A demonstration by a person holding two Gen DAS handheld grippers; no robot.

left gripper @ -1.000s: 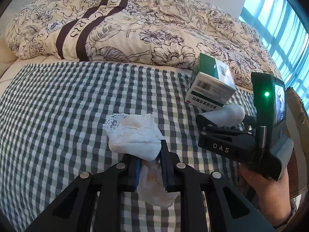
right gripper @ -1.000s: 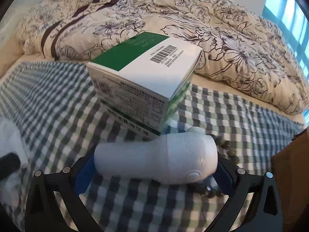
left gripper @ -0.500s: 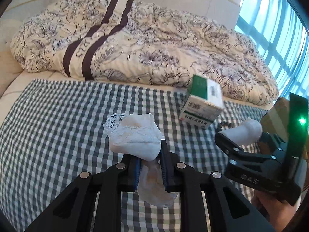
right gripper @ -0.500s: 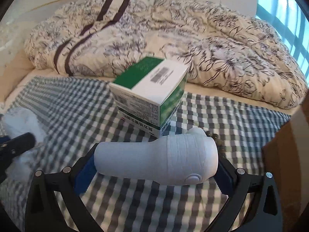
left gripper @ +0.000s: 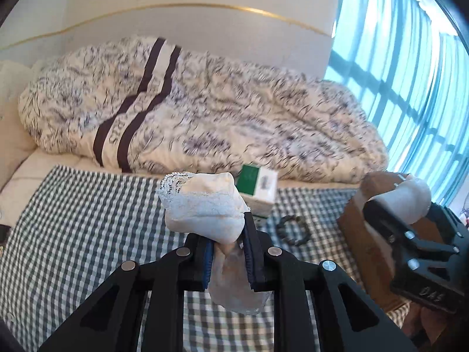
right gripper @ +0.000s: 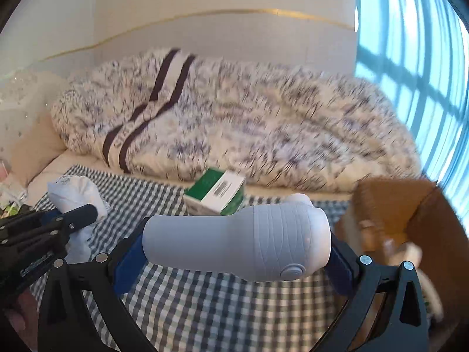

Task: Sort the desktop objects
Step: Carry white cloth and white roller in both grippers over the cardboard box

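Checked bedspread point(left gripper: 73, 234); left claw point(left gripper: 227, 252) clamps a lace sock point(left gripper: 202, 205), right claw point(right gripper: 237, 252) grips a grey device point(right gripper: 234, 240) beside the cardboard box point(right gripper: 410, 211).

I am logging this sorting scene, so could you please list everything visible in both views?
sock: one, white with lace cuff, clamped in the left hand-held gripper.
handheld device: one, pale grey-white with a round button, held lengthwise in the right hand-held gripper.
box: one, green and white with barcode, on the checked cloth.
bead bracelet: one, dark, on the cloth beside the box.
cardboard box: one, brown, at the right edge of the cloth.
checked cloth: one, dark green and white, on the bed.
duvet: one, cream floral with dark stripes, behind the cloth.
left hand-held gripper: black, blue pads.
right hand-held gripper: black, blue pads.
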